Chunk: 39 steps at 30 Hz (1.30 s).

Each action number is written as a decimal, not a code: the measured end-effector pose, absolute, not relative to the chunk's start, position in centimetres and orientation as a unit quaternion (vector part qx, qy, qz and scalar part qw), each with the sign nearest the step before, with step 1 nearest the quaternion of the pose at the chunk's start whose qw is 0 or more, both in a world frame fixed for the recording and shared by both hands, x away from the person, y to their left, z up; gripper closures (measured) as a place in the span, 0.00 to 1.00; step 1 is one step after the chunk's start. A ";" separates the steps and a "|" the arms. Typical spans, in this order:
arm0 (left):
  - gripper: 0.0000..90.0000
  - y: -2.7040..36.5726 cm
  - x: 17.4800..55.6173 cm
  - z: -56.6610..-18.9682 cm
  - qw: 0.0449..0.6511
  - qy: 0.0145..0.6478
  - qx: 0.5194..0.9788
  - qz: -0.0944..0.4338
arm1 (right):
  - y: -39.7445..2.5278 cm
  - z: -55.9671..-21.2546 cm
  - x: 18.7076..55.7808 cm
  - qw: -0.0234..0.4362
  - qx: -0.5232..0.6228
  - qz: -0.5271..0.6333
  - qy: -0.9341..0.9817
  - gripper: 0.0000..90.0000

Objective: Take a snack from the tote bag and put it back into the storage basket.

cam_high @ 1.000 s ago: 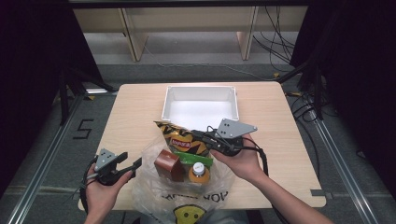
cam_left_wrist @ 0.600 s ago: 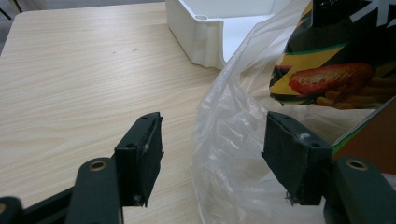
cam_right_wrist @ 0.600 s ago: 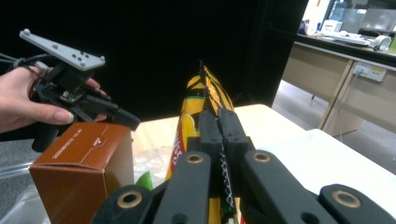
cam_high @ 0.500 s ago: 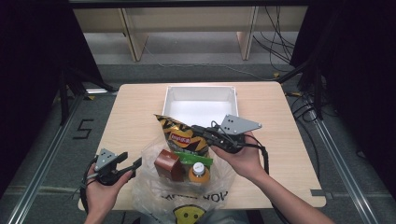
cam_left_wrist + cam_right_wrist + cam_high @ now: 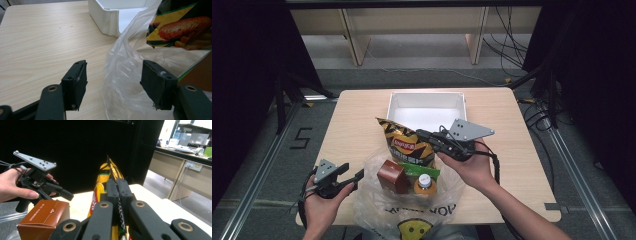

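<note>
A yellow and black chip bag hangs upright above a clear plastic bag. My right gripper is shut on the chip bag's right edge, and its own view shows the jaws pinching the crimped seam of the chip bag. A brown box and a white-capped bottle sit inside the plastic bag. At that bag's left rim my left gripper is open, with the clear film lying loose between its jaws.
An empty white bin stands at the back middle of the wooden table, just beyond the chip bag. Bare table lies on both sides of the bin. The plastic bag overhangs the table's front edge.
My right gripper has lifted the chip bag higher out of the plastic bag and a little toward the bin. The left gripper has stayed in place.
</note>
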<state>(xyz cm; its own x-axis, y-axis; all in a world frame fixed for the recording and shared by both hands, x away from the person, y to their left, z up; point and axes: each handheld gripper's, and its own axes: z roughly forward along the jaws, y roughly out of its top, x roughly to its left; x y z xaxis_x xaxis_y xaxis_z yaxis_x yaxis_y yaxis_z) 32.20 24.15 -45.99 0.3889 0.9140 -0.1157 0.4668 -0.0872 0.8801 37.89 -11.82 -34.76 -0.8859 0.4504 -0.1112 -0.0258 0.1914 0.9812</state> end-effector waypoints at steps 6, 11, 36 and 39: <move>0.41 24.1 32.2 -46.0 0.457 0.495 0.697 0.243 | -11.8 -34.4 37.9 0.191 0.143 0.627 0.741 1.00; 0.41 24.1 32.2 -46.0 0.458 0.495 0.697 0.243 | -11.9 -33.9 37.8 0.190 0.144 0.630 0.739 1.00; 0.41 24.1 32.2 -46.0 0.462 0.496 0.694 0.243 | -11.4 -31.9 37.9 0.203 0.135 0.639 0.730 1.00; 0.41 24.1 32.2 -46.0 0.462 0.496 0.695 0.242 | -11.5 -31.6 38.0 0.206 0.135 0.640 0.728 1.00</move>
<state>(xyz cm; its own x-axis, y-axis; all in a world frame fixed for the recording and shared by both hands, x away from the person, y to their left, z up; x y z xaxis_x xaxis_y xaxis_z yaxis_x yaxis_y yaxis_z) 32.21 24.15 -45.96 0.3912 0.9123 -0.1213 0.4655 -0.0824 0.8812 38.00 -11.50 -31.60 -0.8784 0.4607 -0.1274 -0.0676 0.1442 0.9872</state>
